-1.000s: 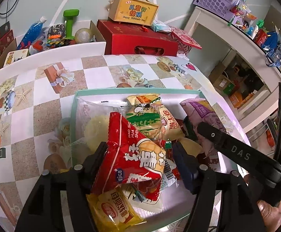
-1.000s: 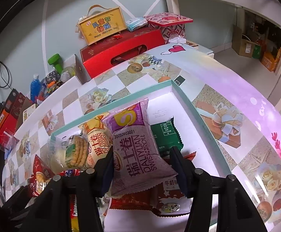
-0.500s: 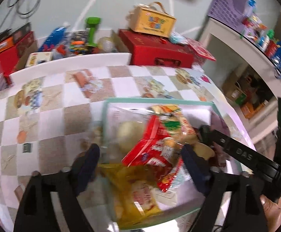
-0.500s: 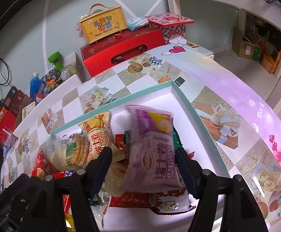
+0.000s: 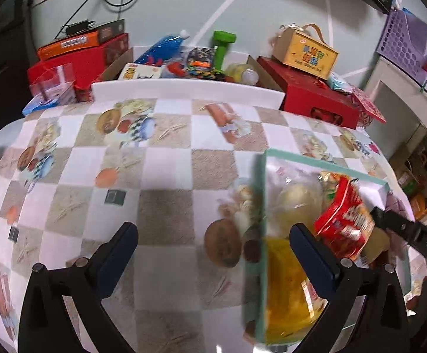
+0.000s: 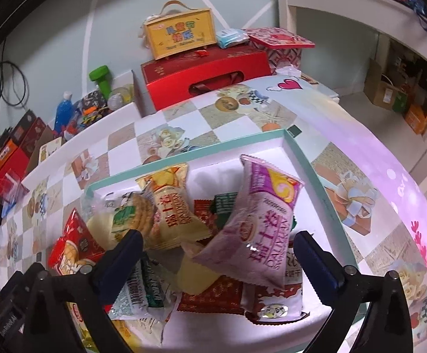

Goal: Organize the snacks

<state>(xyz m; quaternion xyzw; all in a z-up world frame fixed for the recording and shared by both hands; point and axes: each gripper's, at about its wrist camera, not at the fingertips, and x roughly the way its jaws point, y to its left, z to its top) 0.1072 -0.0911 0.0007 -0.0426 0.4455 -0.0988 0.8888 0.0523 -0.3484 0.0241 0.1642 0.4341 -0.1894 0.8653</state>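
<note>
The purple snack pack (image 6: 260, 229) near the tray's right side reads "DALIYUAN SWISS ROLL", the yellow pack (image 6: 172, 209) to its left "DALIYUAN", and a black gripper arm (image 5: 419, 236) at right "DAS".

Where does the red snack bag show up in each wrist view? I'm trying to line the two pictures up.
Left wrist: the red snack bag is right of centre, in the tray, just beyond the right finger.
Right wrist: the same bag sits at lower left, at the tray's left end.
Shared landmark: the yellow handled box on the red box by the wall.
</note>
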